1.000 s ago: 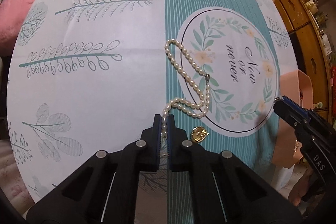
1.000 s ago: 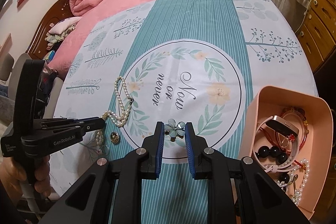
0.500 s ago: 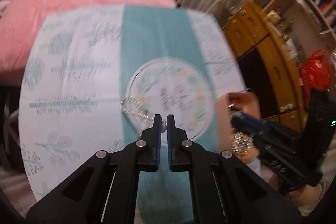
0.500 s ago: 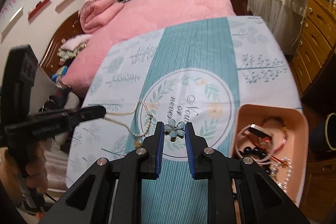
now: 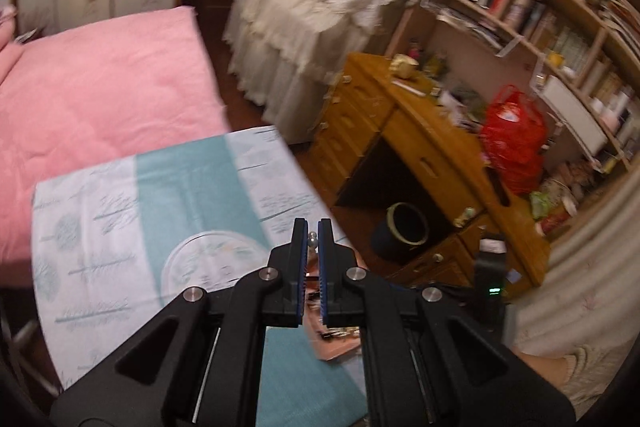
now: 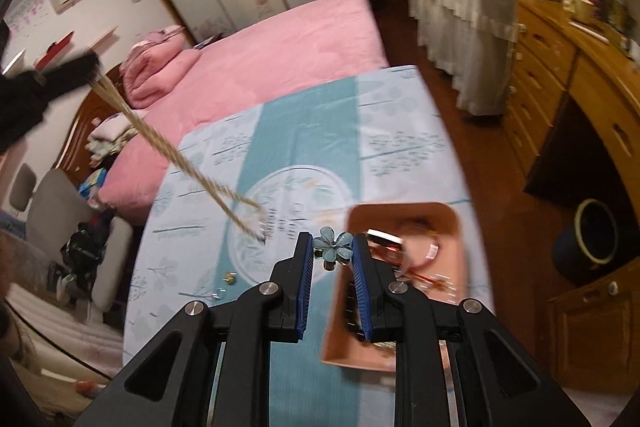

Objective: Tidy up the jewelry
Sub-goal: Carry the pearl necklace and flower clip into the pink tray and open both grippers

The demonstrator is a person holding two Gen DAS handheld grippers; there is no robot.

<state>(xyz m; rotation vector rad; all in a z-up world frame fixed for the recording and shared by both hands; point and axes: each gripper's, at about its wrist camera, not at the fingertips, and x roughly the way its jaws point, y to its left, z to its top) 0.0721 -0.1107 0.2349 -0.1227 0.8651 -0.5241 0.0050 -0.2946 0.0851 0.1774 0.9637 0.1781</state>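
While jewelry fills pink tray [image 6: 402, 213], right tool [image 6: 331, 251] clasping blue flower clip [image 6: 333, 246]

Glossy pearl strand [image 6: 168, 147], translucent glassy flower brooch [image 6: 333, 245], matt printed tablecloth [image 6: 304, 131], smooth pink plastic tray [image 6: 456, 223].

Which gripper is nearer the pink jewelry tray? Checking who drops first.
Right. The right gripper, holding the blue flower brooch, hangs at the pink jewelry tray; the left gripper is high, far left.

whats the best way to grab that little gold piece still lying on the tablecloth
Come straight down on the gold piece, pinching across its edges. It looks small and low on the tablecloth, apart from the other bits, so there is nothing to get under. Blur hides its shape, so which edges is unclear.
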